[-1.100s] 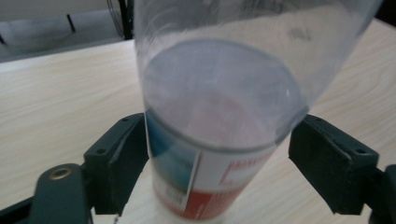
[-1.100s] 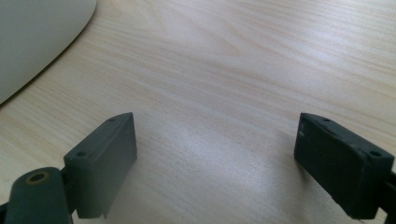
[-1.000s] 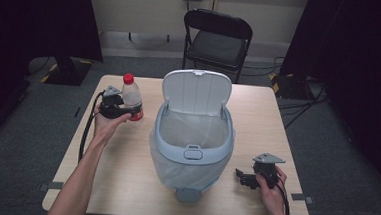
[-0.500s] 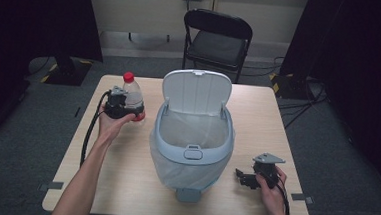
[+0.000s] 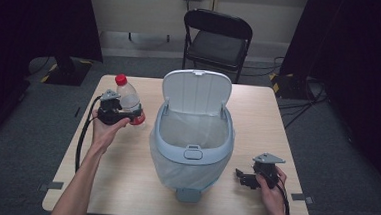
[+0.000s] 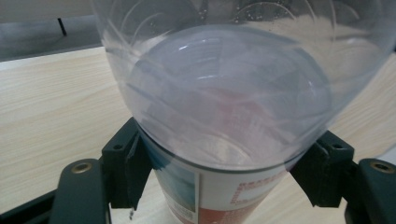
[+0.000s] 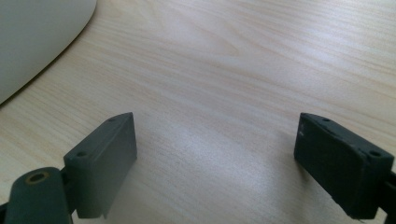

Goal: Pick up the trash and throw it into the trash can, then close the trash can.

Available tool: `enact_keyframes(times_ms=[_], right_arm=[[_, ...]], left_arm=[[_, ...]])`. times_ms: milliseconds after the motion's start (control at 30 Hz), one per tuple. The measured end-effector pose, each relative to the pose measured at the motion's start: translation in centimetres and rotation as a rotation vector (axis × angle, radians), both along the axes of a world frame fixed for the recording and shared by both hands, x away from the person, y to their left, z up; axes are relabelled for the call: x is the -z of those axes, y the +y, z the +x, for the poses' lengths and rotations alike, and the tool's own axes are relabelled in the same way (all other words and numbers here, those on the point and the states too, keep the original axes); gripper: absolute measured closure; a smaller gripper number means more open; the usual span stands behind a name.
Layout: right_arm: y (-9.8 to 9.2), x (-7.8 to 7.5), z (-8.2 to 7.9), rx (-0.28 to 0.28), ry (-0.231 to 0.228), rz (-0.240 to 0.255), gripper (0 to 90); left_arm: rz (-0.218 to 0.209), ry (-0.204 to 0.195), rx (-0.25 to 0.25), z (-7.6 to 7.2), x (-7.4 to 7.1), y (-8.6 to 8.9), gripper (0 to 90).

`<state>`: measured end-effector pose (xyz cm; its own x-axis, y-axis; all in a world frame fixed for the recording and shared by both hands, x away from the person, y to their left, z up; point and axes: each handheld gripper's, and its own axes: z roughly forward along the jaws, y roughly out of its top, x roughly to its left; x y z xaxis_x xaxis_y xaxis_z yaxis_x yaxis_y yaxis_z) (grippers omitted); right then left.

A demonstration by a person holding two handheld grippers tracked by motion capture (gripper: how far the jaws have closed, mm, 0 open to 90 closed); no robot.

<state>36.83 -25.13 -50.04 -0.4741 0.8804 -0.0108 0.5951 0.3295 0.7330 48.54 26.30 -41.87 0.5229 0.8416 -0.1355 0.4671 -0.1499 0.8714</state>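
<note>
The left tongs (image 5: 134, 115) pinch a clear plastic bottle (image 5: 128, 99) around its middle. In the left gripper view the two black jaws press on both sides of the bottle (image 6: 233, 126), just above its red and white label (image 6: 224, 200). The jaws have just been closing a little, with the bottle between them. The bottle has a red cap (image 5: 121, 78) and leans a bit to the left. It is held just above the surface (image 5: 124, 178), near the left edge and toward the far side. A black cable (image 5: 82, 136) hangs from the left tongs and runs back along the person's arm.

The right tongs (image 5: 240, 177) are spread wide and hold nothing. In the right gripper view the two jaws stand far apart with bare wood between them. These tongs sit low over the surface near the near right corner.

Between the two tongs stands a big light blue bin (image 5: 192, 142). Its lid (image 5: 196, 90) is flipped up and open. A thin clear bag (image 5: 187, 170) lines the bin. The bin is just to the right of the bottle and takes up the middle of the surface. A curved pale edge of it (image 7: 37, 42) shows at the top left in the right gripper view.

Behind the surface, past the far edge, stands a black folding chair (image 5: 216, 39) on the grey floor (image 5: 27, 127).
</note>
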Motion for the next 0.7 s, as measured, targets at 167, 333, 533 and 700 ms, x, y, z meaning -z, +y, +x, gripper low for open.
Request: enact_keyframes(times_ms=[167, 333, 533, 700], right_arm=[[0.0, 0.0, 0.0, 0.000, 0.000, 0.000, 11.9], [0.0, 0.0, 0.0, -0.001, 0.000, 0.002, 11.9], [0.0, 0.0, 0.0, 0.000, 0.000, -0.001, 12.0], [0.0, 0.0, 0.0, 0.000, -0.001, -0.001, 12.0]], left_arm=[[0.000, -0.055, 0.009, -1.5, -1.7, 0.0, 28.9], [-0.007, -0.090, 0.012, -3.0, -2.9, 0.4, 28.9], [-0.059, -0.119, 0.024, -4.9, -4.1, 1.0, 29.0], [-0.107, -0.136, 0.040, -6.9, -4.4, 2.1, 28.9]])
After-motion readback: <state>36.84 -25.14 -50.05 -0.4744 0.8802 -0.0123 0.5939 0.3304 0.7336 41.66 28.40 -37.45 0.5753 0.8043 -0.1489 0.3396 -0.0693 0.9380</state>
